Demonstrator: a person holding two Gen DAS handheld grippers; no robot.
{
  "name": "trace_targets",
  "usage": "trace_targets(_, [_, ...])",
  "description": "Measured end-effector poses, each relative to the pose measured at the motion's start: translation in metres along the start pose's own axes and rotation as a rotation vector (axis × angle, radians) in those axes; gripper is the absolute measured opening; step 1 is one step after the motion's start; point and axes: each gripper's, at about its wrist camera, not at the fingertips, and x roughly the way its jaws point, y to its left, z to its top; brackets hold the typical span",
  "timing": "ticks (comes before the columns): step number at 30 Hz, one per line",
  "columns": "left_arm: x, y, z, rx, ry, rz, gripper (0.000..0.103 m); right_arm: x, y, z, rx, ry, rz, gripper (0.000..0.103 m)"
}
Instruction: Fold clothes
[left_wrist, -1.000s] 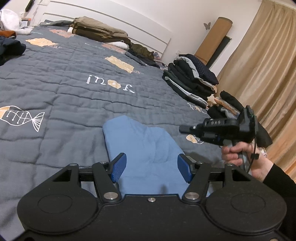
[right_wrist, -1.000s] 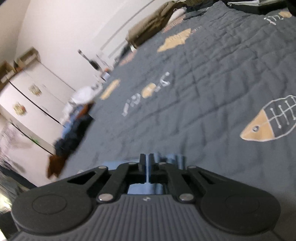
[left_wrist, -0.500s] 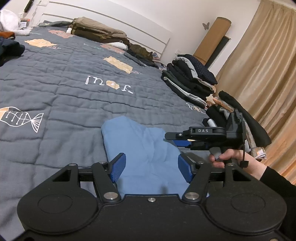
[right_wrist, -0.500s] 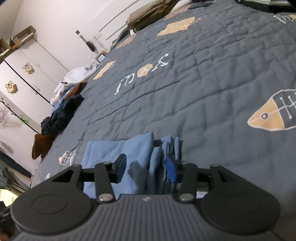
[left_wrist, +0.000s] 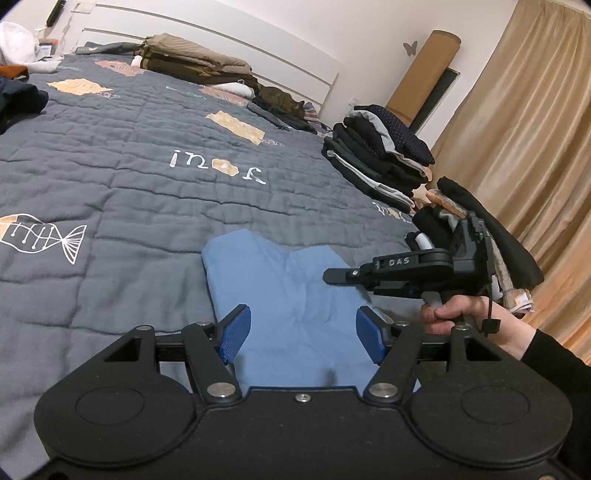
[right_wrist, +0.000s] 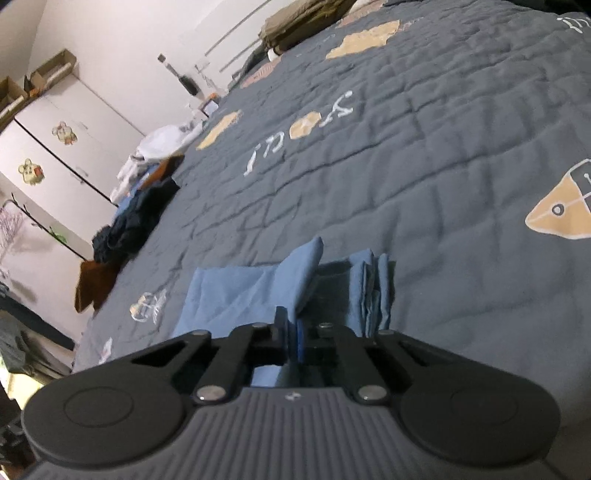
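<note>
On the left, the left tongs hang where they were a second ago, about half open over the near end of the blue garment, blue pads on either side of the cloth and pressing on nothing. The garment lies partly folded on the near part of the bed, on the grey quilt, well apart from everything else.

To the right, the change is in the right tongs. A second ago they were closed, half a second ago they stood open over the stacked edge of the garment, and now they are shut again, with a fold of the blue cloth pinched between the pads; the fold rises from the jaws as a lifted flap. In the left wrist view the same tool is held level by the person's right hand, just over the garment's right edge. This looks like a fresh grip on a layer, ready to carry it across for the next fold.

No basket or box holds clothes here. At the far right edge of the bed sits a stack of folded dark clothes; loose ones lie far left.
</note>
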Motion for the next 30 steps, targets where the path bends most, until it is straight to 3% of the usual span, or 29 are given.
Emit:
trace_targets(8, [0.002, -0.002, 0.0, 0.003, -0.006, -0.004, 0.062, -0.028, 0.006, 0.013, -0.005, -0.102, 0.03, 0.002])
trace_targets(15, [0.007, -0.002, -0.001, 0.013, 0.02, 0.015, 0.063, -0.001, -0.019, 0.0, 0.013, 0.041, -0.078, 0.007])
trace_targets(20, [0.011, -0.01, -0.006, 0.071, 0.067, 0.0, 0.063, -0.009, -0.019, 0.001, 0.026, 0.061, -0.069, 0.011])
trace_targets(24, [0.002, -0.033, -0.017, 0.201, 0.095, -0.082, 0.063, -0.017, -0.019, -0.001, 0.028, 0.072, -0.047, 0.018])
trace_targets(25, [-0.002, -0.042, -0.022, 0.267, 0.093, -0.084, 0.064, -0.019, -0.018, -0.002, 0.024, 0.075, -0.045, 0.022])
trace_targets(28, [-0.012, -0.064, -0.044, 0.458, 0.116, -0.048, 0.081, -0.023, -0.017, -0.006, 0.022, 0.091, -0.028, 0.031])
trace_targets(30, [-0.017, -0.075, -0.061, 0.578, 0.138, -0.018, 0.082, -0.024, -0.015, -0.009, 0.01, 0.1, -0.025, 0.034])
